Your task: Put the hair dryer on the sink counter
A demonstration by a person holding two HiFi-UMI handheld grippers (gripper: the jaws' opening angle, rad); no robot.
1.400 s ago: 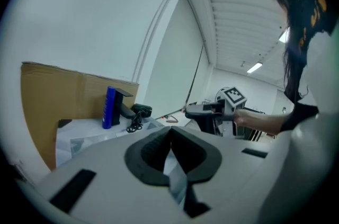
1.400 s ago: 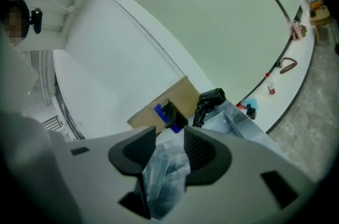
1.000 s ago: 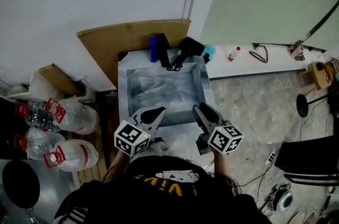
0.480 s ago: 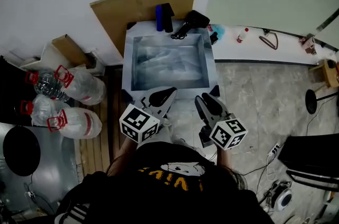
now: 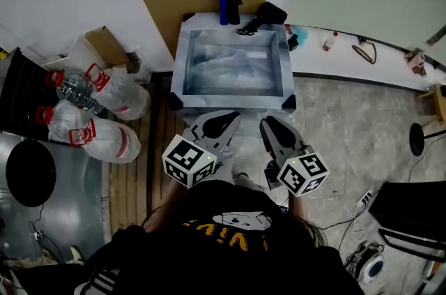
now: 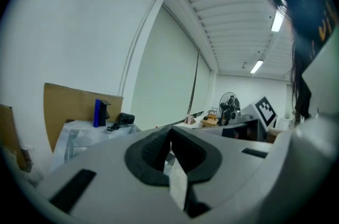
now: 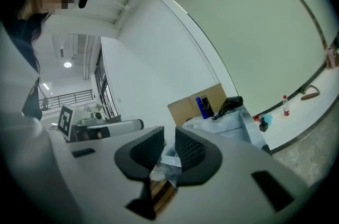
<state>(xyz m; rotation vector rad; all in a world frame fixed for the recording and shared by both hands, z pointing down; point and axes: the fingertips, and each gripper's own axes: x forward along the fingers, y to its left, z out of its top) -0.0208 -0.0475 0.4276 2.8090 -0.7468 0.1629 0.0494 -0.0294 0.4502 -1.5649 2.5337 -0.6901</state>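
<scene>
While both hand-held grippers point almost level toward twelve o'clock, side by side short of the glossy metal sink (image 5: 180, 70), the left gripper (image 5: 224, 122) has its ribbed black pads pressed together on nothing. The right gripper (image 5: 275, 126), whose jaws have just been closing, shows a thin empty gap. At one o'clock, on the sink's back rim, lies the black hair dryer (image 5: 270, 11).

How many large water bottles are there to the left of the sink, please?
4: a far-left water bottle, a far-right one, a near-left one, a near-right one; others may be hidden.
</scene>
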